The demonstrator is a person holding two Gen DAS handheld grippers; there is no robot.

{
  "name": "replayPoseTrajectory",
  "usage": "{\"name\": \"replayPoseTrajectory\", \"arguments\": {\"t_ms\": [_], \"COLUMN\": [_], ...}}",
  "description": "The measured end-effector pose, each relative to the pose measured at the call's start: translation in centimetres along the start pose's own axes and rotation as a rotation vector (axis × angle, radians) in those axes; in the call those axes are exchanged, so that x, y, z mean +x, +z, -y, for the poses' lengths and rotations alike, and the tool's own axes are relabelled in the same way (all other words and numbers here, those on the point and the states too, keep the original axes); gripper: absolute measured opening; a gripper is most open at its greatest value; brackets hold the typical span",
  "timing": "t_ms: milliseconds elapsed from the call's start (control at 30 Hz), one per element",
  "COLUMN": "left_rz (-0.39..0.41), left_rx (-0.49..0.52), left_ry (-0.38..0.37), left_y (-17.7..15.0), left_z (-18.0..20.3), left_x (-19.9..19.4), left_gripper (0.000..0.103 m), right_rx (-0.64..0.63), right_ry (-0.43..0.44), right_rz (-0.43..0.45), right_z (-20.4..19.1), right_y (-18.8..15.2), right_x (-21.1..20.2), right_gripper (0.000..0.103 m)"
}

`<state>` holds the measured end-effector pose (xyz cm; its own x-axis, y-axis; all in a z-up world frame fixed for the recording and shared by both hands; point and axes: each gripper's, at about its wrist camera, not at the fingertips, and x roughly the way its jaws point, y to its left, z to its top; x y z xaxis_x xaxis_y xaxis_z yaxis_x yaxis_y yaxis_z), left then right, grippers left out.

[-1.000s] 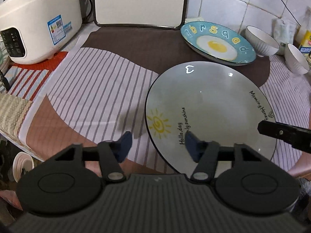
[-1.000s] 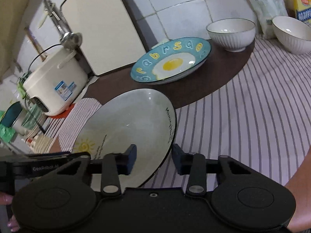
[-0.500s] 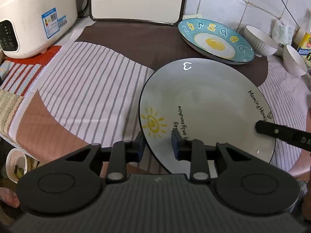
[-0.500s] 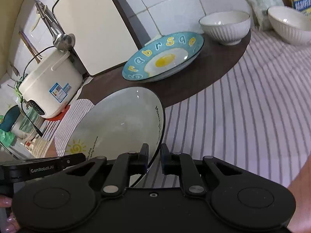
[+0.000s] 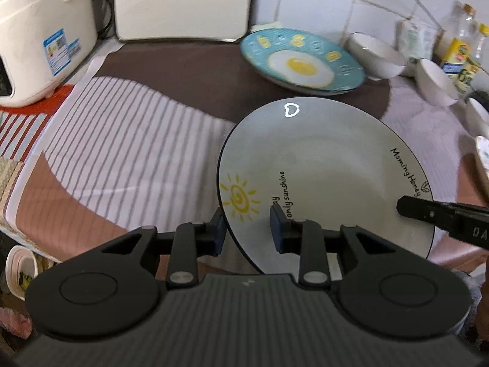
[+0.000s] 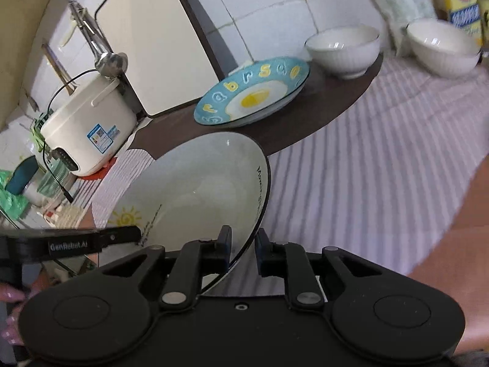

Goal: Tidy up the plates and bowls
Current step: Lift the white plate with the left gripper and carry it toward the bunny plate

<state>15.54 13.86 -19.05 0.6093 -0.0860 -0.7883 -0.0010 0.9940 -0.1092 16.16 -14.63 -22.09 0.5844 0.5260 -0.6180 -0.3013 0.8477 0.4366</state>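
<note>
A white plate [image 5: 330, 165] with a dark rim sits low and centre over the striped cloth [image 5: 128, 140], held at opposite edges. The left gripper [image 5: 246, 227] points steeply down and has just closed its jaws on the rim at about 8 o'clock, one pad under the edge, one on the face. The right gripper [image 6: 243, 249] points less steeply down and pinches the rim at about 4 o'clock, its jaws nearly together. The plate bears a yellow sun and reads "only sunshine" and "Morning Honey". The left gripper's finger, seen from the right wrist, reads "GenRobot.AI". At 12 o'clock beyond lies a blue plate [image 6: 253, 91] with a fried egg and letters. Two white bowls [image 6: 343, 49] stand at 1 o'clock; a white cooker [image 6: 88, 125] at 10 o'clock.
</note>
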Motion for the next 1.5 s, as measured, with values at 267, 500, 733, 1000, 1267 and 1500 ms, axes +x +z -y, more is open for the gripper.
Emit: {"name": "replayPoseTrajectory", "arguments": {"t_ms": [267, 500, 733, 1000, 1267, 1500], "left_rz": [0.04, 0.061, 0.052, 0.013, -0.033, -0.028], "left_rx": [0.102, 0.188, 0.211, 0.215, 0.197, 0.199], "left_ry": [-0.077, -0.139, -0.169, -0.172, -0.177, -0.179], "left_y": [2.0, 4.8, 6.8, 8.1, 7.8, 7.3], "left_z": [6.0, 12.2, 15.3, 16.0, 15.8, 15.8], "left_x": [-1.3, -0.3, 2.4, 6.5, 9.8, 9.9], "left_gripper": [0.028, 0.028, 0.028, 0.028, 0.028, 0.028], "right_rx": [0.038, 0.085, 0.101, 0.122, 0.111, 0.098], "right_ry": [-0.058, -0.138, -0.178, -0.205, -0.251, -0.267], "right_rz": [0.096, 0.161, 0.17, 0.136, 0.078, 0.085], "right_z": [3.0, 7.0, 9.7, 11.6, 12.6, 12.7], "right_y": [-0.1, 0.9, 1.9, 2.9, 3.2, 3.4], "right_x": [-6.2, -9.8, -9.7, -7.2, -4.6, -4.3], "right_gripper": [0.022, 0.023, 0.023, 0.024, 0.023, 0.023]}}
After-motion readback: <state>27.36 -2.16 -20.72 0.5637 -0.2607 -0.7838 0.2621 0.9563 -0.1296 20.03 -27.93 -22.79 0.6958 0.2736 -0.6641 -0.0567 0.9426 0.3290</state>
